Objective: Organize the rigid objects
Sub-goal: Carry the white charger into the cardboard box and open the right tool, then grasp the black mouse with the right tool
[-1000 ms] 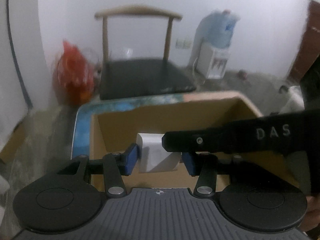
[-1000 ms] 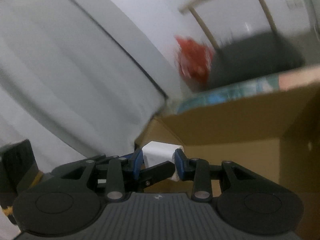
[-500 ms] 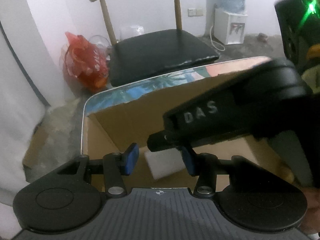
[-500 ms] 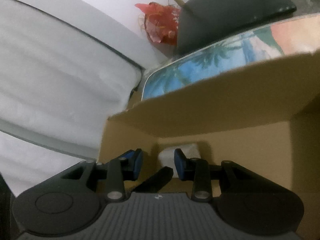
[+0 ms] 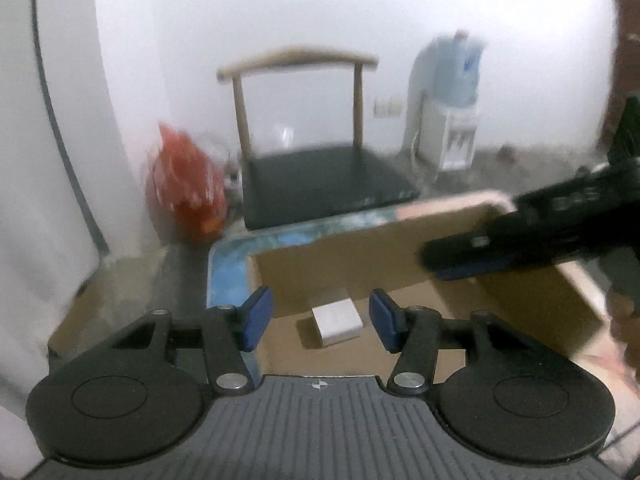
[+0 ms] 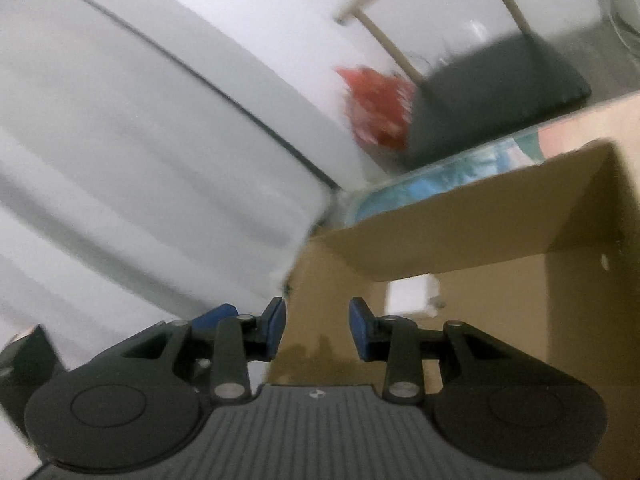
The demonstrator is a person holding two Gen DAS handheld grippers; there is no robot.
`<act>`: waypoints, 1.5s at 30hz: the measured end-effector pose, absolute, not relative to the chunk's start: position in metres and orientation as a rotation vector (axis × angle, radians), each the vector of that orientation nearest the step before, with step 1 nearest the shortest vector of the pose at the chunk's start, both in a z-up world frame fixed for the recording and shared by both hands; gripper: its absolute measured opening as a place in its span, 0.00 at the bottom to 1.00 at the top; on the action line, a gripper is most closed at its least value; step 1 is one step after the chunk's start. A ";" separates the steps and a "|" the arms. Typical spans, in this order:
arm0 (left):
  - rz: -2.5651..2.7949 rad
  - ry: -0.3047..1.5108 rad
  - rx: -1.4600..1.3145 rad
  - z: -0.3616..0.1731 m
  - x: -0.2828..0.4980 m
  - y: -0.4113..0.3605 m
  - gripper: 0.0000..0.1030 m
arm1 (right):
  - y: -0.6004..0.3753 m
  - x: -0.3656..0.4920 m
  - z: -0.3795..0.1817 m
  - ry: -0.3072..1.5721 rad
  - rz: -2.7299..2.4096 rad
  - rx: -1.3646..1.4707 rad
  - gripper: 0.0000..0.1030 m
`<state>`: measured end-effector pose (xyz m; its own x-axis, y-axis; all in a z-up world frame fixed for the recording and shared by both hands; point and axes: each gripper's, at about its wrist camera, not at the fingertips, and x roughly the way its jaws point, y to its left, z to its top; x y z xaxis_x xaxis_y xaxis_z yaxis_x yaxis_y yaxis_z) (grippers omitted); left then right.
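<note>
A small white block lies flat on the floor of an open cardboard box. My left gripper hangs above it, jaws opening, nothing touching its blue pads. From the right, my right gripper reaches over the box's far right corner. In the right wrist view the right gripper is open and empty outside the box. The white block shows low inside, to the right of the fingers.
The box stands on a table with a blue palm print. Behind it are a black-seated wooden chair, a red bag and a water dispenser. A white curtain hangs on the left.
The white block, gripped by both grippers a second ago, now lies loose on the box floor. Both grippers have drawn back and up, and the left jaws stand wider.
</note>
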<state>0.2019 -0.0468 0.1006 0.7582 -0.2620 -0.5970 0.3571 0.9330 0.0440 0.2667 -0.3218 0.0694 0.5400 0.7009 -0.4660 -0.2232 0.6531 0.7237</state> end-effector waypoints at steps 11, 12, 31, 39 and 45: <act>-0.391 0.540 0.134 0.063 0.056 -0.012 0.58 | -0.340 0.087 0.068 0.599 0.653 0.510 0.38; -0.400 0.551 0.129 0.055 0.049 -0.013 0.58 | -0.338 0.079 0.058 0.608 0.642 0.503 0.38; -0.608 0.819 0.052 -0.058 0.036 -0.059 0.58 | -0.275 0.075 -0.057 0.862 0.581 0.308 0.38; -0.604 0.822 0.072 -0.061 0.039 -0.054 0.58 | -0.267 0.074 -0.066 0.914 0.656 0.361 0.38; -0.613 0.829 0.065 -0.060 0.040 -0.049 0.58 | -0.264 0.076 -0.066 0.932 0.668 0.381 0.38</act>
